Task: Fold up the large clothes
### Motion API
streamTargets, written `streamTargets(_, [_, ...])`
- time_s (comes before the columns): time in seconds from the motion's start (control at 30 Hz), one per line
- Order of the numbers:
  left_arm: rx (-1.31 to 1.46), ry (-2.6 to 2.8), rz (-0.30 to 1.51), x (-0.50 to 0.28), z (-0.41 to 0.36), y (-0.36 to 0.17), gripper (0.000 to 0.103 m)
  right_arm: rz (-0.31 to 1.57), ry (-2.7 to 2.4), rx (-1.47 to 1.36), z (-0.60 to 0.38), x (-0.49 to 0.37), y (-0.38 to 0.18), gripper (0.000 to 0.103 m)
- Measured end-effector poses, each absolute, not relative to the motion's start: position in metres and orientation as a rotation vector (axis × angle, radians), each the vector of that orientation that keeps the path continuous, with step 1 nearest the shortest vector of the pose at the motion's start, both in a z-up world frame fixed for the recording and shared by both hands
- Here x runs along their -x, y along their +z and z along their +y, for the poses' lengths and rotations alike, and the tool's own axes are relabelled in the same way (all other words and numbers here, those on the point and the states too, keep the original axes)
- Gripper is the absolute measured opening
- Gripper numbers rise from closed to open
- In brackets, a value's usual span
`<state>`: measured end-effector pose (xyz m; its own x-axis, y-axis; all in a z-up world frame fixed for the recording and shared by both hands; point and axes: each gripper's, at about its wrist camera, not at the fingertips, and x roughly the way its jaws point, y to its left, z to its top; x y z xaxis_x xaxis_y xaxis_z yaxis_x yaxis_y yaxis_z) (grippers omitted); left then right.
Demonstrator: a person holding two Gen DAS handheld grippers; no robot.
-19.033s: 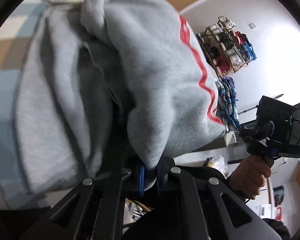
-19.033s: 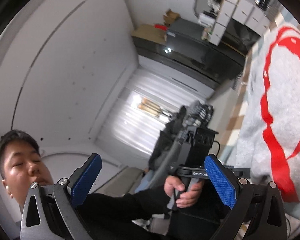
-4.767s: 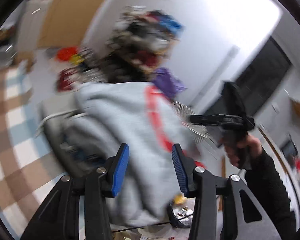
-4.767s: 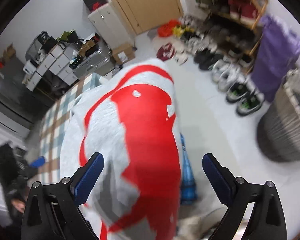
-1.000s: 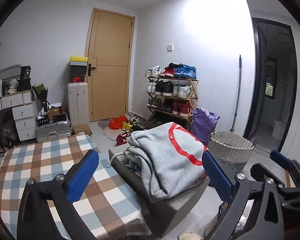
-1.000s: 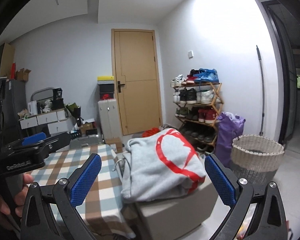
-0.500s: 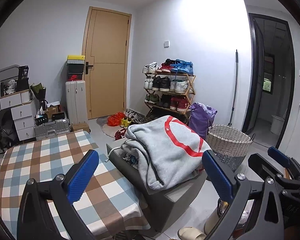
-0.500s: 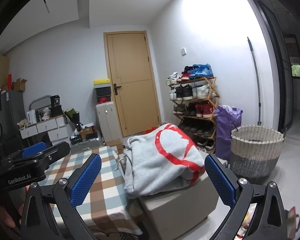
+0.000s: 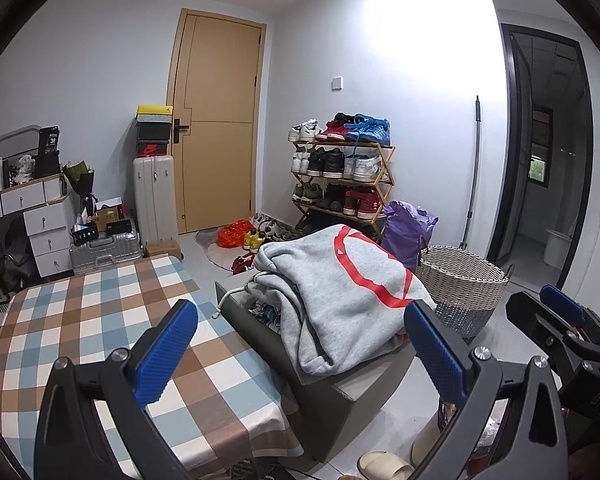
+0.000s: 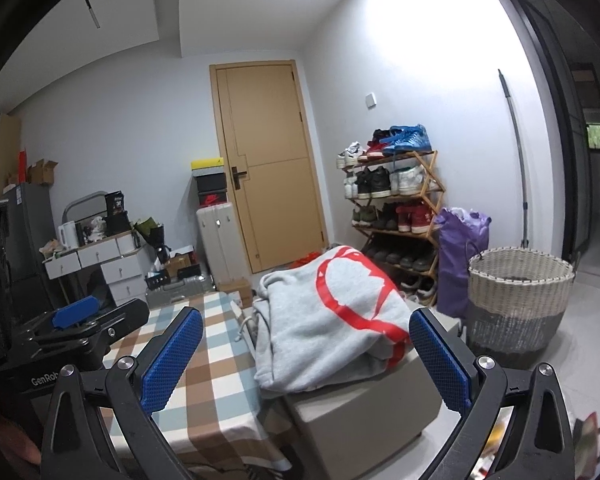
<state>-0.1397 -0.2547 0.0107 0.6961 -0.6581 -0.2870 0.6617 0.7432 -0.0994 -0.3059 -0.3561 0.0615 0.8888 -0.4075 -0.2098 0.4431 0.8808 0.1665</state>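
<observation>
A folded grey sweatshirt (image 9: 340,292) with a red emblem lies on top of a grey box (image 9: 340,396), over other clothes, beside the checked table. From the right wrist the same sweatshirt (image 10: 332,316) rests on that box (image 10: 364,420). My left gripper (image 9: 300,344) is open, held back from the pile with nothing between its blue pads. The right gripper (image 10: 306,354) is open too, empty, short of the sweatshirt. Each gripper shows at the edge of the other's view.
A checked tablecloth (image 9: 100,320) covers the table at left. A woven basket (image 9: 460,292), a purple bag (image 9: 408,232) and a shoe rack (image 9: 340,184) stand to the right. Drawers, a suitcase and a door are at the back. A slipper (image 9: 384,466) lies on the floor.
Both grippers have drawn slightly back and lifted a little from the box; the sweatshirt stays put on the pile. Both stay open.
</observation>
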Motion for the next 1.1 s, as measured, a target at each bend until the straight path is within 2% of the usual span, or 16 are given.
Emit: streamTargets(1.1, [0.006, -0.747, 0.343, 0.1338, -0.2548, 0.0061, 0.101, 0.170, -0.423, -0.192, -0.3523, 0.2964, 0.0615, 0.103])
